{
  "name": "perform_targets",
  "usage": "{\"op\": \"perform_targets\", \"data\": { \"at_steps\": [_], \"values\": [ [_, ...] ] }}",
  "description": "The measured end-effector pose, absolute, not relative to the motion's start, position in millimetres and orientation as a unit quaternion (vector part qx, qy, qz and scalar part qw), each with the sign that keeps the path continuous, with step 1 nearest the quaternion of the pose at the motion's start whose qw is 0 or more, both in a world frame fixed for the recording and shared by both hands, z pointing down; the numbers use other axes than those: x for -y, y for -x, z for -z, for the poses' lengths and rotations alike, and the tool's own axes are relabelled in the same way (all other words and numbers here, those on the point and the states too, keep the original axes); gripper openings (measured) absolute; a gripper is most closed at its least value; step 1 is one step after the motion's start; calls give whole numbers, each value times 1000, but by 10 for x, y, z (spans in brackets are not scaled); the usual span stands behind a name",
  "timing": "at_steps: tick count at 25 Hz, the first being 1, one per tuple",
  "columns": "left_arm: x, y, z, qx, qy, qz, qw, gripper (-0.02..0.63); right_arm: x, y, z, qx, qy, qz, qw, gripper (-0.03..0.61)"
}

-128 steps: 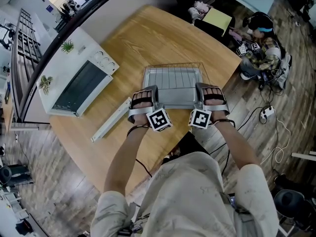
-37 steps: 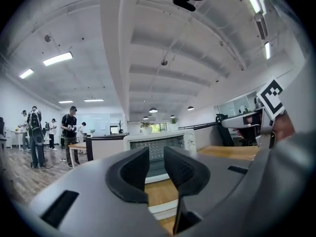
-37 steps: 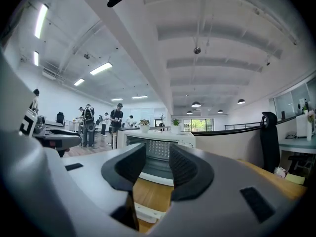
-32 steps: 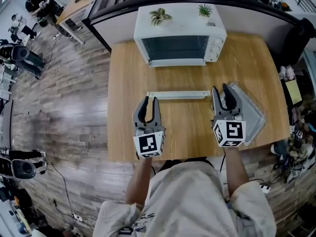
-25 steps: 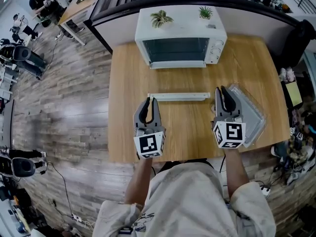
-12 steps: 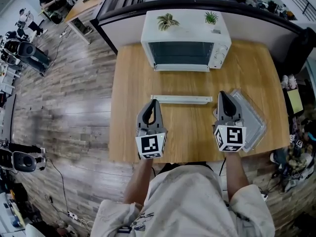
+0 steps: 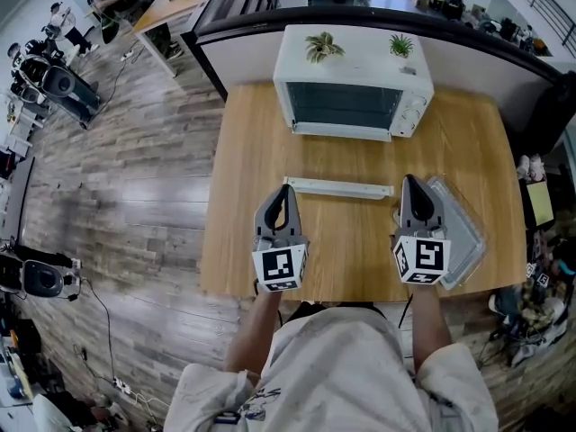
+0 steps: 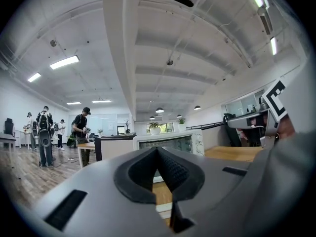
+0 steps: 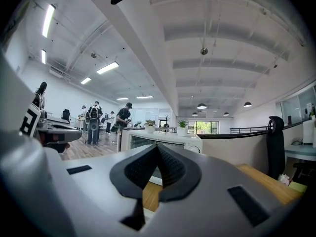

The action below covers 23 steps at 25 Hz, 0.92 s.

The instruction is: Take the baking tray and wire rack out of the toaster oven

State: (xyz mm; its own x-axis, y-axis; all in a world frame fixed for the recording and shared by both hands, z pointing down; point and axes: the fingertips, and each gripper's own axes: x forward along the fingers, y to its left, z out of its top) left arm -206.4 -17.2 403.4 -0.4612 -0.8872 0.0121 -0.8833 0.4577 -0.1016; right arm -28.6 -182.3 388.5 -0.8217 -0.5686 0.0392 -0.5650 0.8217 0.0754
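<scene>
Grey metal baking tray (image 7: pixel 463 241) and wire rack (image 7: pixel 448 207) already lie on the wooden bench (image 7: pixel 243 169) — hence left tool (image 7: pixel 285 190) and right tool (image 7: pixel 409 181) hover closed, empty.

Toaster oven (image 7: pixel 353 84) at the far edge of the counter (image 7: pixel 243 151), left plant (image 7: pixel 324 46) and right plant (image 7: pixel 401 45) on top; long bar (image 7: pixel 338 188) before it; baking tray (image 7: pixel 457 232) near right.

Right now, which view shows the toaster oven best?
The head view: the whole toaster oven shows, door shut, at the table's far edge. Both gripper views catch only its front, partly hidden behind their own shut jaws.
</scene>
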Motion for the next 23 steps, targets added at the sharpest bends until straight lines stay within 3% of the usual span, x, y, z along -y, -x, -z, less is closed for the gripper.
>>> {"op": "perform_targets", "data": {
  "at_steps": [23],
  "values": [
    [191, 2060, -4043, -853, 520, 42, 18, 14, 1866, 314, -3914, 955, -294, 35, 39, 20]
  ]
}}
